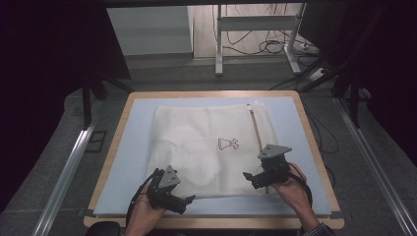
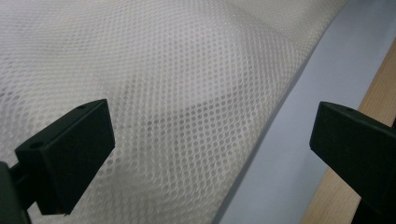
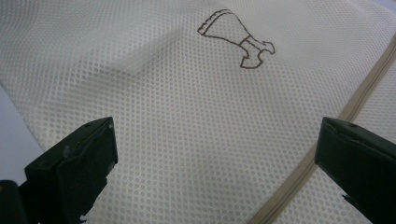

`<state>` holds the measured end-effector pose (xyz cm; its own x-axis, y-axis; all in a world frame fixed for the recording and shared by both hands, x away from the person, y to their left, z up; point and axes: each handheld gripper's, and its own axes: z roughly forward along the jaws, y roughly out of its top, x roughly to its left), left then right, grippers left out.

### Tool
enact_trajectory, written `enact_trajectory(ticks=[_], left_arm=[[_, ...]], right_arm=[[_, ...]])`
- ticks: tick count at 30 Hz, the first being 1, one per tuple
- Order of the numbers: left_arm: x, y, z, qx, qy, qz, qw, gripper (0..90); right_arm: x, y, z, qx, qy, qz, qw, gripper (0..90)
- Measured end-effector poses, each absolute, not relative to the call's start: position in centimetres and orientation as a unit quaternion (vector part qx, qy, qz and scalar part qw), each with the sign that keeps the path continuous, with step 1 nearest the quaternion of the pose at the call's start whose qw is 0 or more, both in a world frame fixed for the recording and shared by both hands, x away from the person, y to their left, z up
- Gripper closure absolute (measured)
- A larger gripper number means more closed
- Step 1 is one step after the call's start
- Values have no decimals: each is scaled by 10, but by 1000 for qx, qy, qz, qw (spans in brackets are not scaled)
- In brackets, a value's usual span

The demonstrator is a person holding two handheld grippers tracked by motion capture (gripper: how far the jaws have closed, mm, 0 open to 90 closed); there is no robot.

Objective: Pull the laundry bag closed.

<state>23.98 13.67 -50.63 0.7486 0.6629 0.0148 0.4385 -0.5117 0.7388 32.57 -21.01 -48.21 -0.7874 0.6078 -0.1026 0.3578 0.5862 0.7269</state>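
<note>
At the near edge of the table [image 1: 118, 147], both grippers sit with jaws spread wide and holding nothing. The left gripper [image 1: 184, 200] hovers by the near-left corner of the white mesh laundry bag [image 1: 206, 147], whose edge runs diagonally between its jaws over the blue mat [image 2: 299, 140]. The right gripper [image 1: 249, 178] is over the bag's near-right part, close to the beige zipper [image 3: 359, 100]. Beyond them the bag lies flat, its zipper running near to far along the right side, past a small printed dress outline [image 3: 236, 37]. Each gripper is equally close to its own corner.
</note>
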Motion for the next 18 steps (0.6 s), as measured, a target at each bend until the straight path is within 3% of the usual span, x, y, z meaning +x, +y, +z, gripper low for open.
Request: enact_trajectory(ticks=[18], left_arm=[[227, 150, -506, 852, 331, 163, 371, 0]], right_arm=[[293, -215, -483, 276, 877, 355, 168, 0]])
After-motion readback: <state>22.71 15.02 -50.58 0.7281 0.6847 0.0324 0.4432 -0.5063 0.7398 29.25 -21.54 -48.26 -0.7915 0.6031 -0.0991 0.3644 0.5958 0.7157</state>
